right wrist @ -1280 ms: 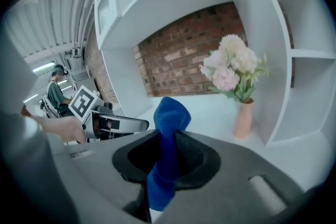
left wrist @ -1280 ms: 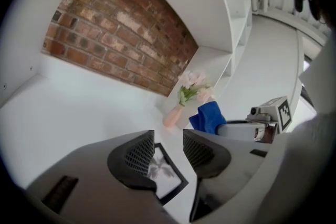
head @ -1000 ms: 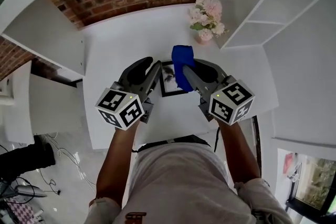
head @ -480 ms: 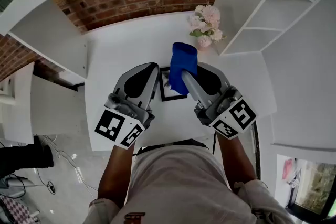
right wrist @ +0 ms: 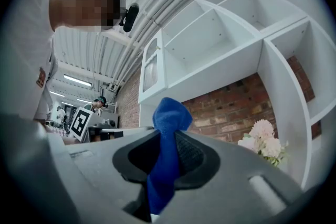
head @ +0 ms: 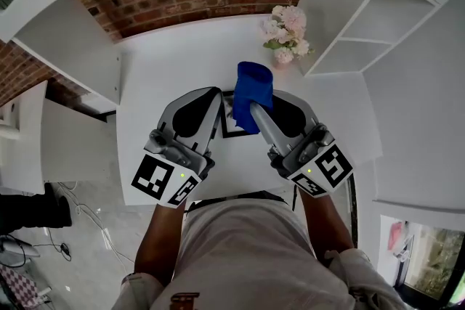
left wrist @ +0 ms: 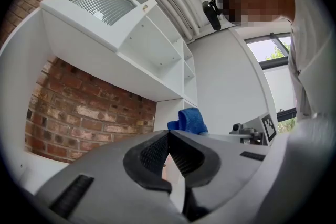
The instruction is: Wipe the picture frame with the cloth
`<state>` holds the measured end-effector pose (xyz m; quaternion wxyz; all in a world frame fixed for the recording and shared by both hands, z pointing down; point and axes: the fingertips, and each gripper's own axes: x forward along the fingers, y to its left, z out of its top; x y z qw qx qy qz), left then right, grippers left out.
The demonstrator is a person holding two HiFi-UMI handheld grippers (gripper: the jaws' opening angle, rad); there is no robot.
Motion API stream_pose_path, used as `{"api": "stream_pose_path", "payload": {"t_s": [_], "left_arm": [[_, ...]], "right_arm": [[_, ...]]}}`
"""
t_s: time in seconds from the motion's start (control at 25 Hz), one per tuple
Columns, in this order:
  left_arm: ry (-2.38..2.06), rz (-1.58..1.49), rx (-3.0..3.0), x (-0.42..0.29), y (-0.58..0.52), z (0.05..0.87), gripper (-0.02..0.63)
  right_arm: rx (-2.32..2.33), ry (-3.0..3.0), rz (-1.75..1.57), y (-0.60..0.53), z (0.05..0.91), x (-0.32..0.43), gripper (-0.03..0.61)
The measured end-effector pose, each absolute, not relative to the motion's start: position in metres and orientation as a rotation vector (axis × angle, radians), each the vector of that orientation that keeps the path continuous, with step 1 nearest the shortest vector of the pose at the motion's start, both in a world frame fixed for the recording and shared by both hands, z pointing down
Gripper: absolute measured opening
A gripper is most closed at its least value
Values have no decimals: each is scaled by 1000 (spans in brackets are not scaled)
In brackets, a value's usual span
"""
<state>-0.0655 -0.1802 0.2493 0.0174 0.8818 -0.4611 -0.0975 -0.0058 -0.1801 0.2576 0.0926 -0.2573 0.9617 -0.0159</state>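
Frame between the two grippers, over the white desk. Left gripper: fingers just closed, tips meeting; whether they pinch the frame's edge cannot be told. Right gripper: fingers clamped on the blue cloth, which bunches up beyond their tips. Frame dark-bordered, largely hidden by the cloth; visible left edge runs away from the person, long axis indeterminable.

Only one corner of the picture frame shows, beside the left gripper; the blue cloth and the right gripper cover the rest. Its print is too small to tell.
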Motion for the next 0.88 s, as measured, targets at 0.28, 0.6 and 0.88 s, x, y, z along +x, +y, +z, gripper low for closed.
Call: {"api": "stream_pose_path", "payload": {"t_s": [0.28, 0.6, 0.88], "left_arm": [[-1439, -300, 2736, -65, -180, 252, 0], [-1434, -303, 2740, -63, -179, 250, 0], [-1431, -304, 2740, -60, -182, 250, 0]], "right_arm": [[-752, 2855, -37, -179, 256, -5, 71], [-746, 2858, -15, -178, 254, -3, 71], [-748, 2864, -13, -180, 255, -1, 71]]}}
